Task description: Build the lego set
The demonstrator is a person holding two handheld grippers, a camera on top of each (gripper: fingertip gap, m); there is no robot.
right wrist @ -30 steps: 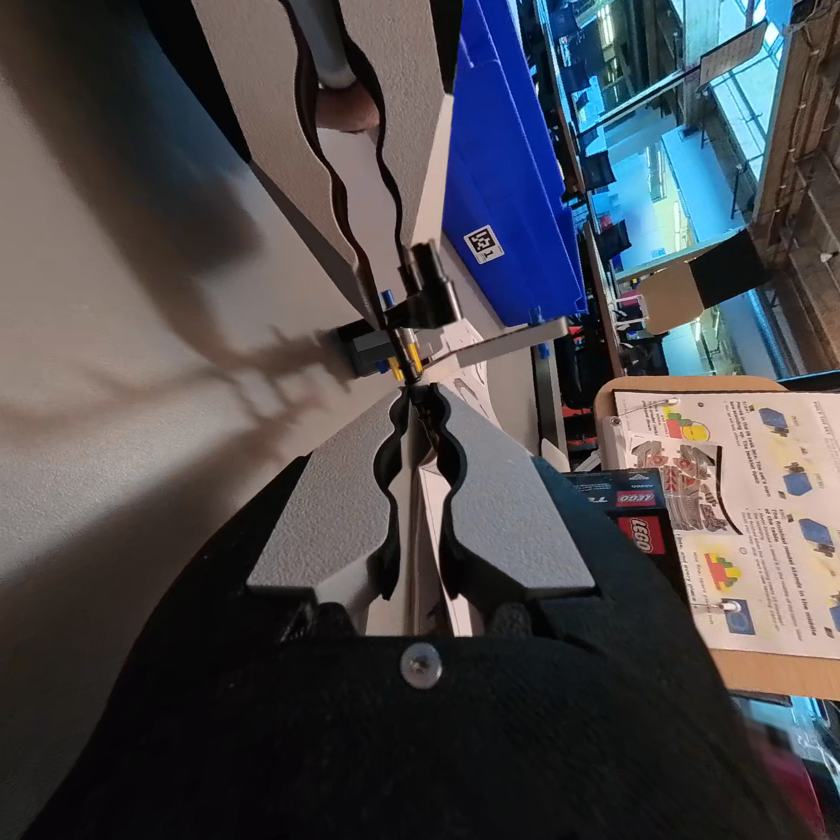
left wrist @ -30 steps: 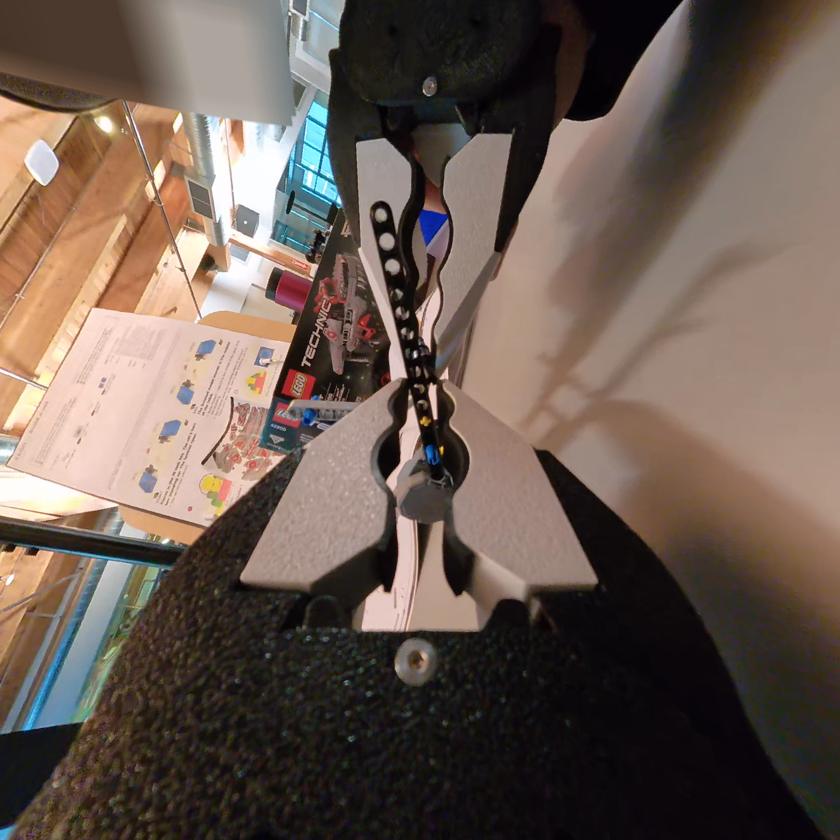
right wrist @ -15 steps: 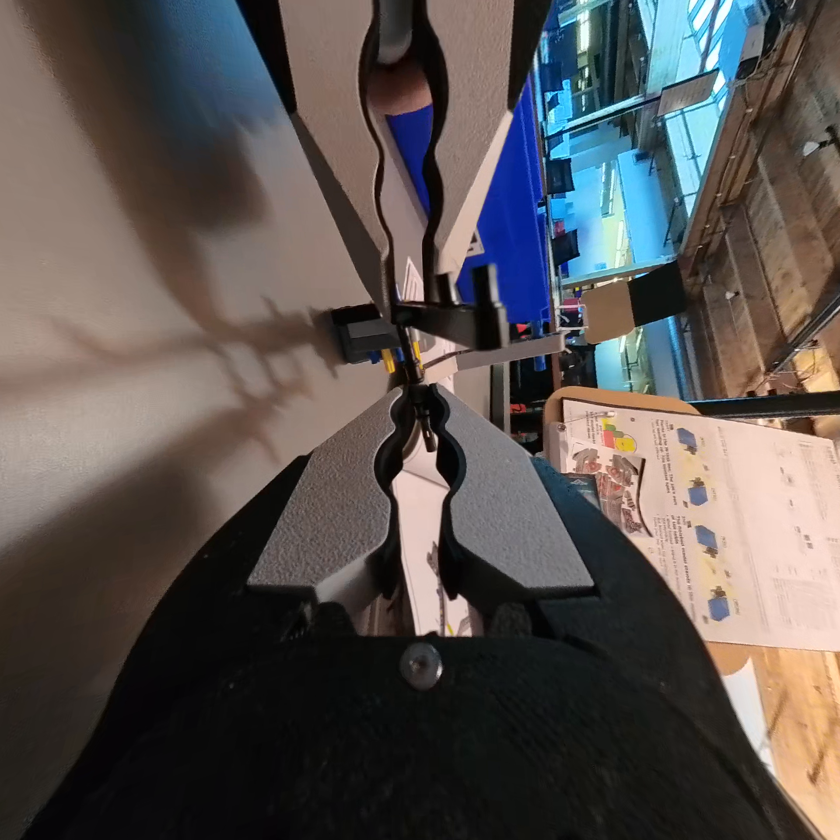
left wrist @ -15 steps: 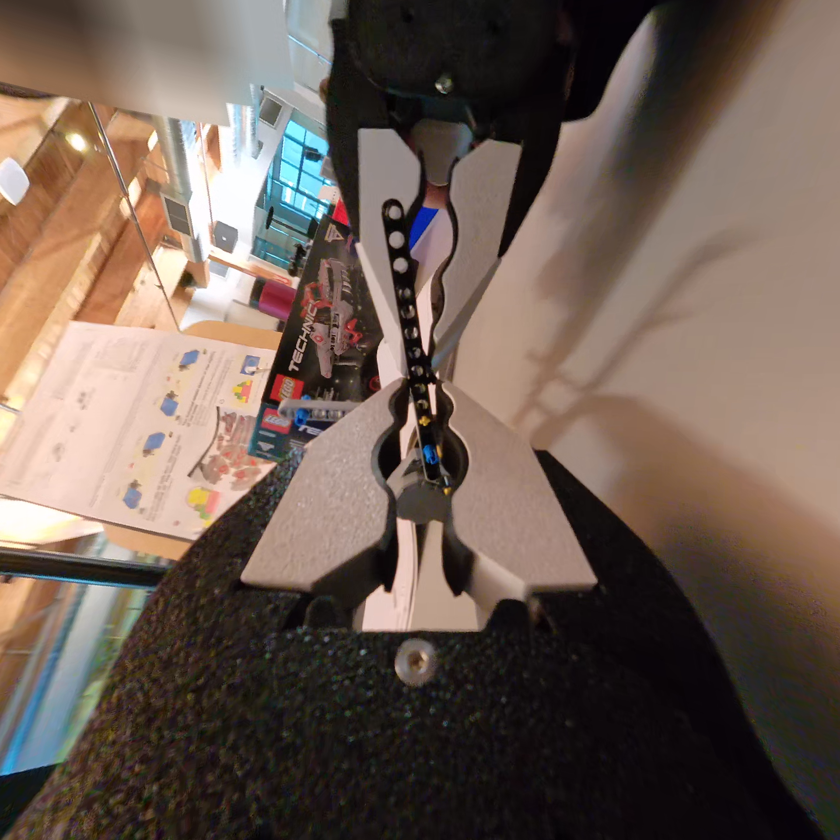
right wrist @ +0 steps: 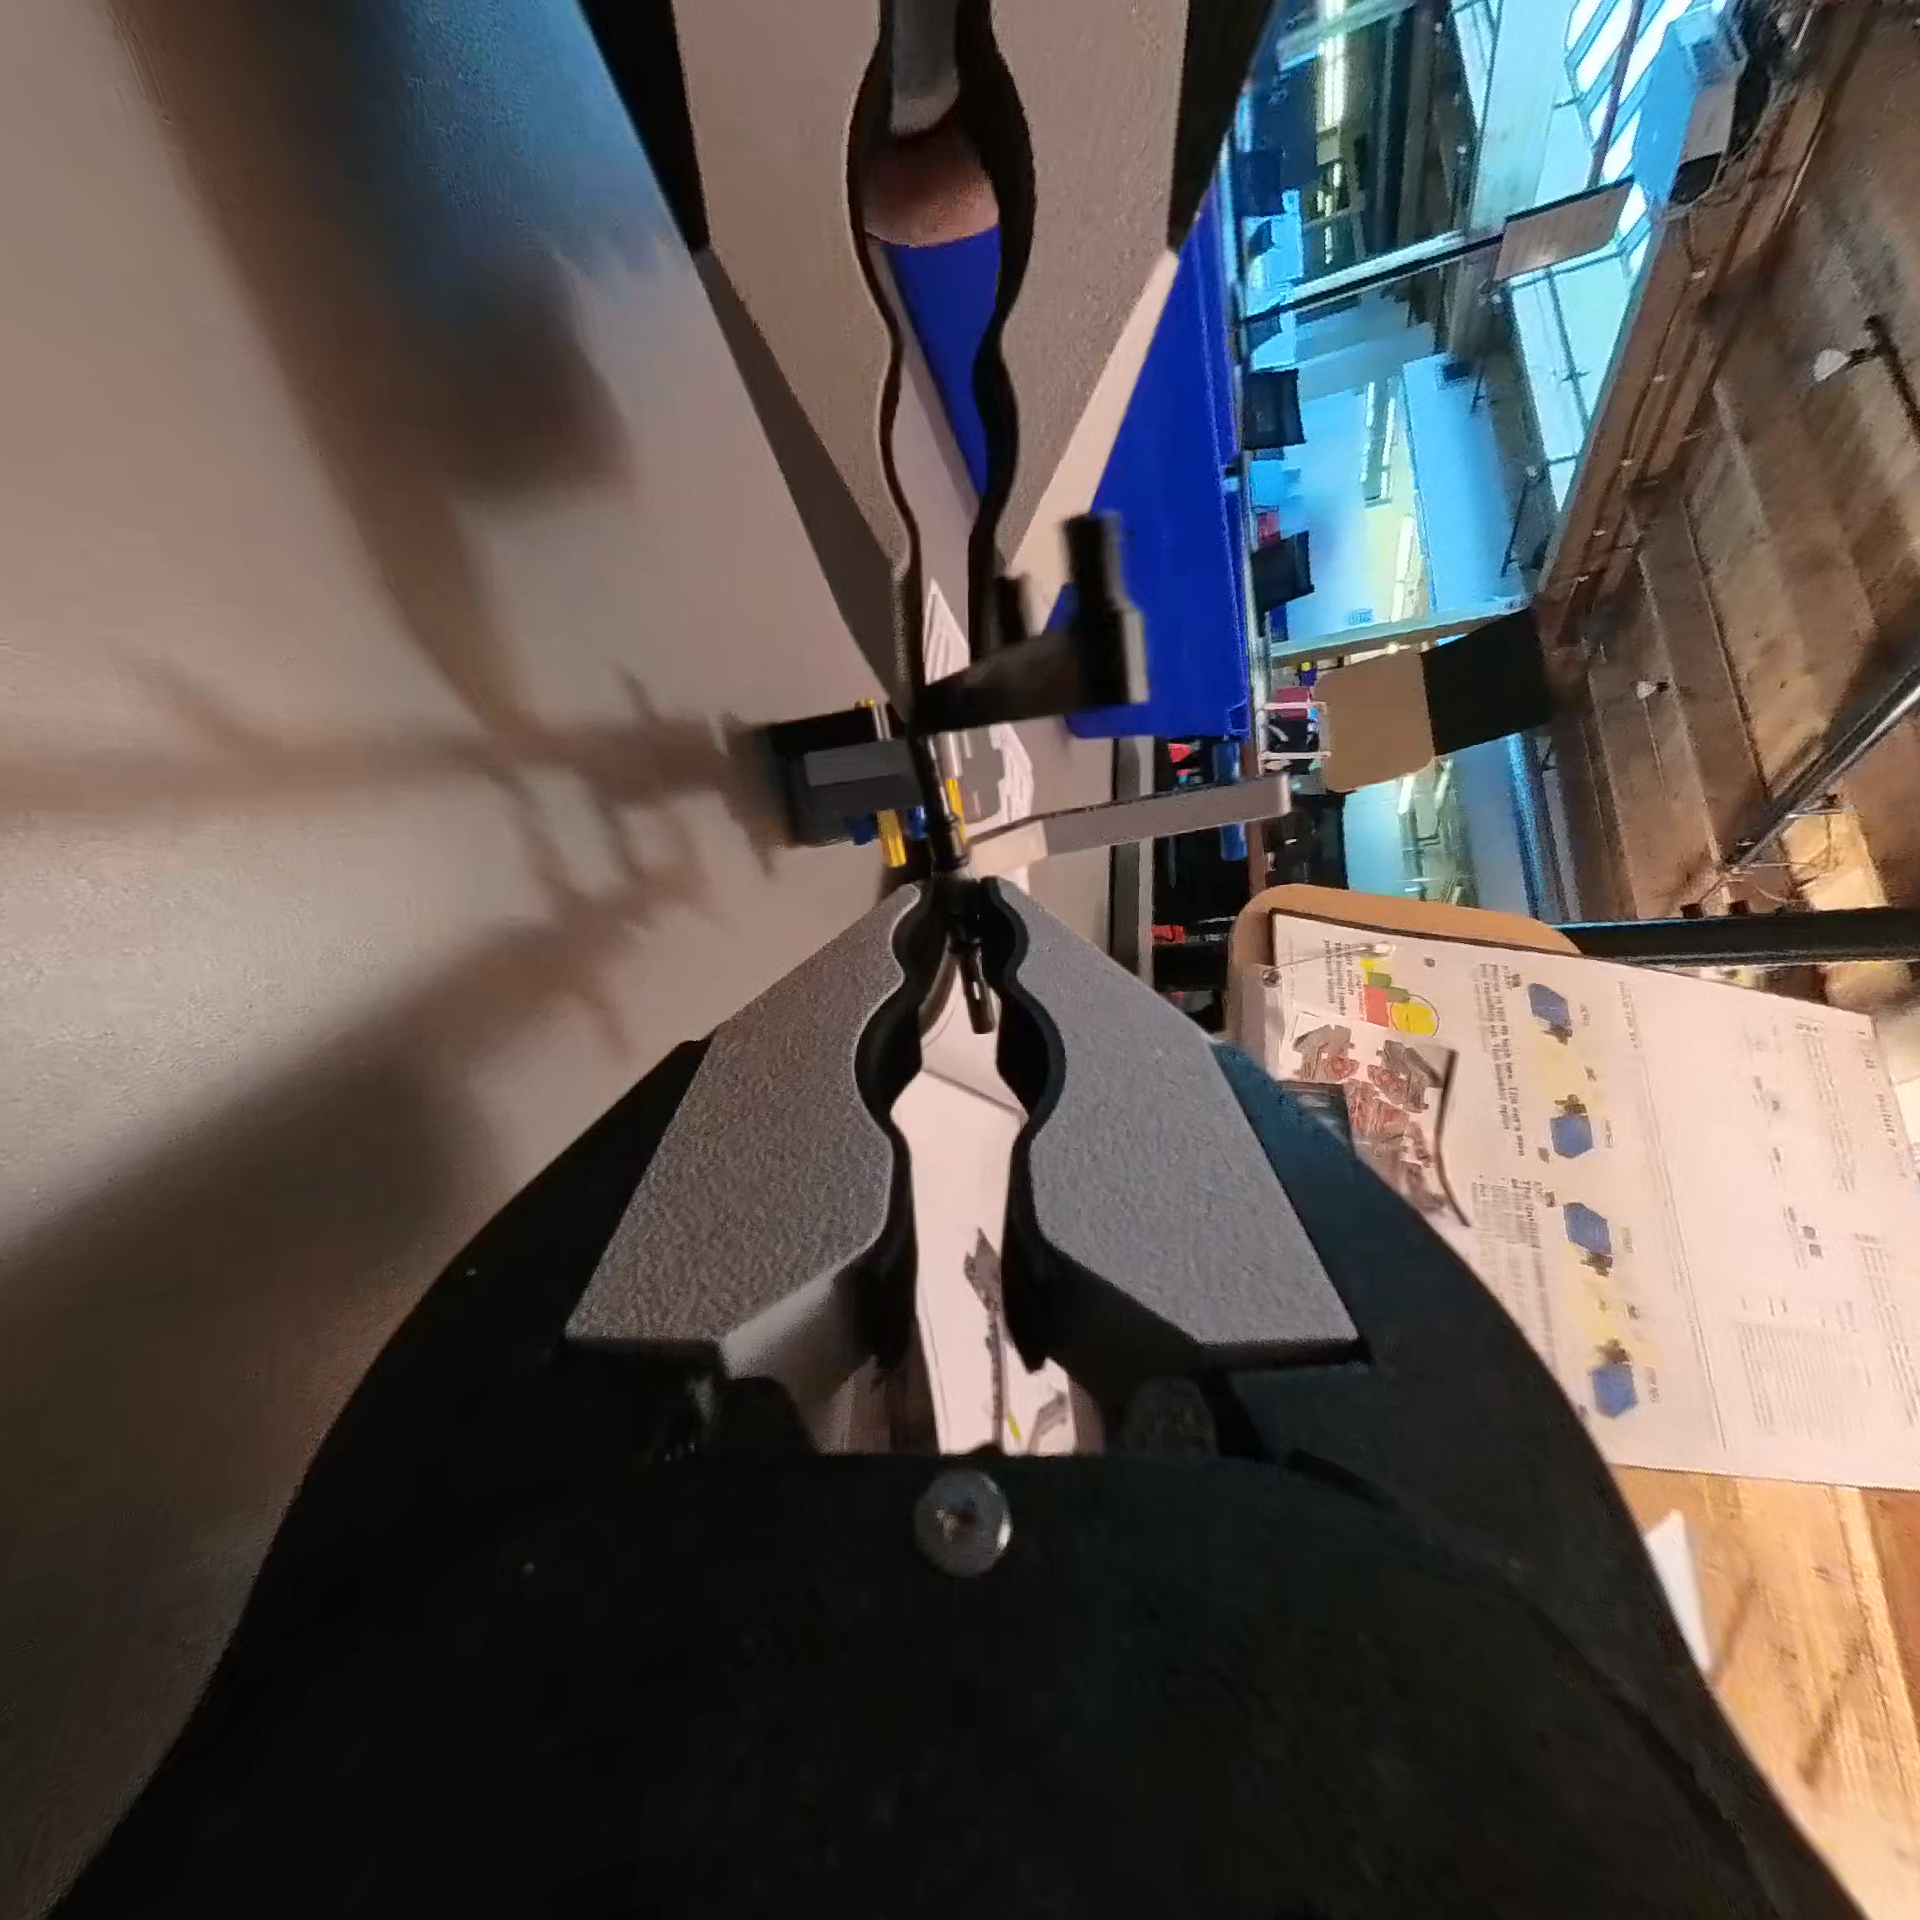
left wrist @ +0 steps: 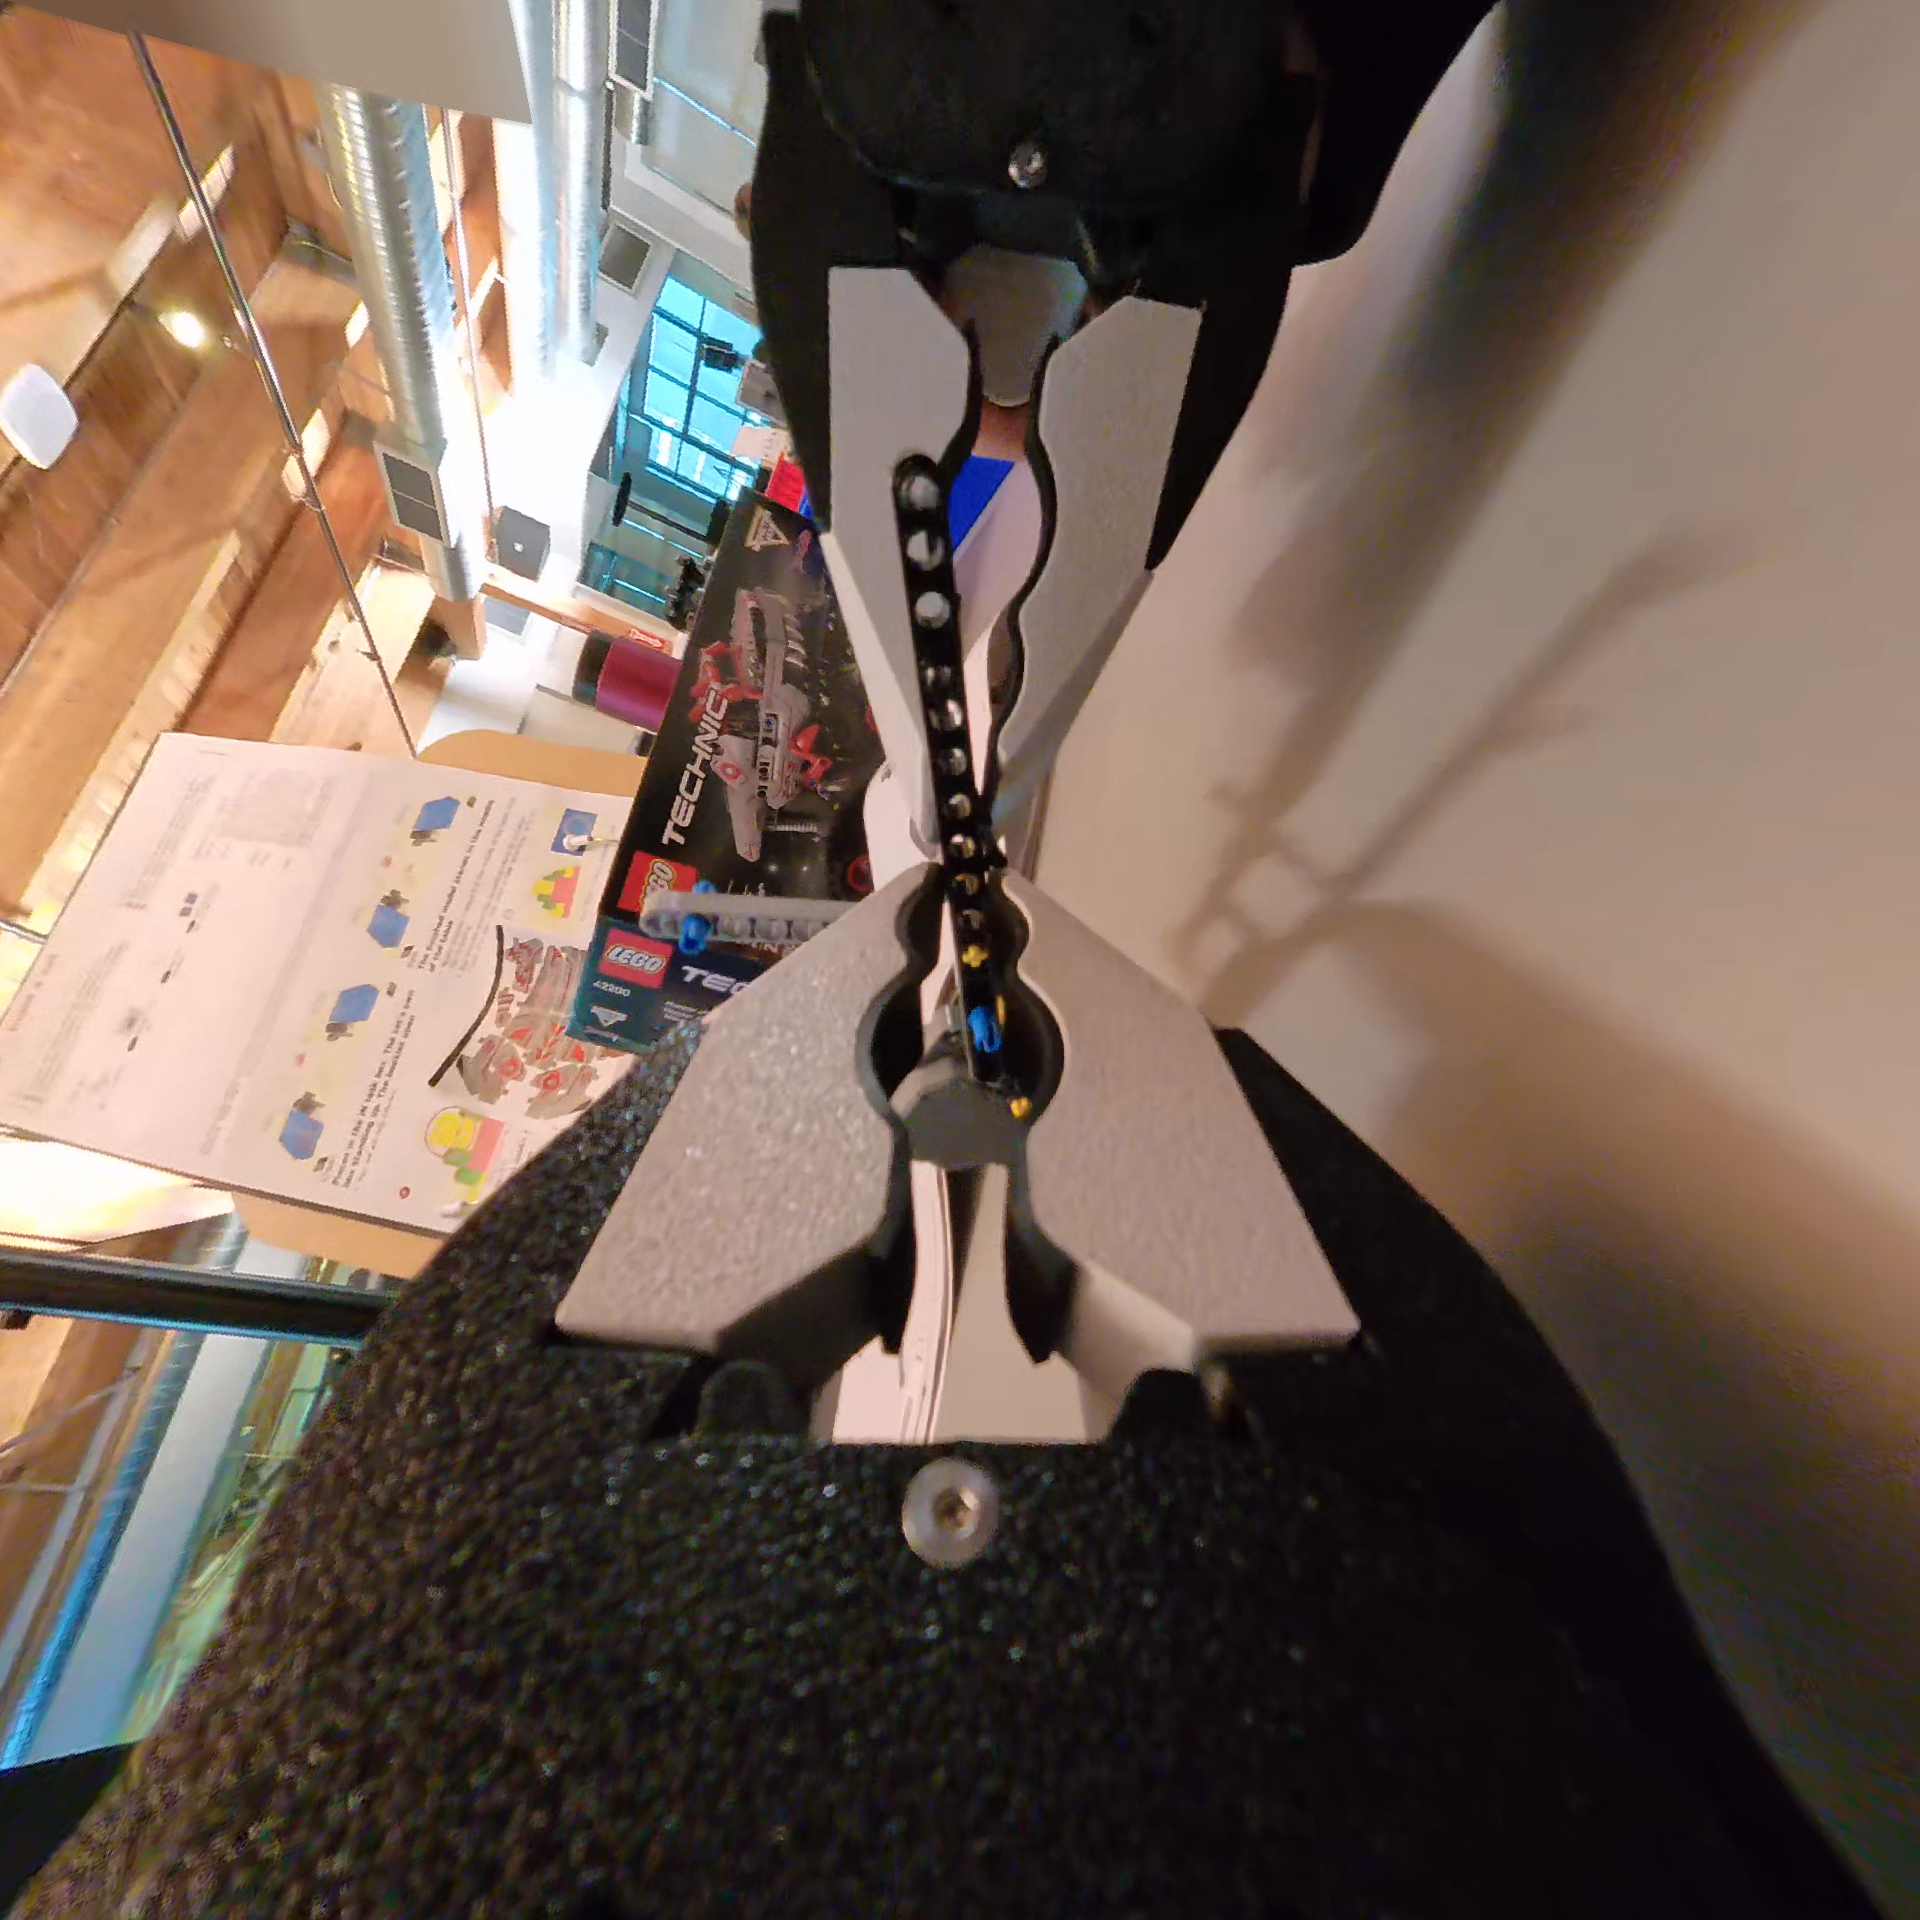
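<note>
Left wrist: left gripper (left wrist: 961,883) apparently clamps black beam (left wrist: 945,717).

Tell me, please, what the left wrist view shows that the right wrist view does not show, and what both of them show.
Only the left wrist view shows the long black beam with holes running between the two grippers, and the front picture of the set box.

Only the right wrist view shows the blue bin and a black cross-piece sticking out sideways.

Both show the left gripper and the right gripper meeting tip to tip, both shut on the lego model, the grey beam, the instruction sheet and the pale table.
</note>
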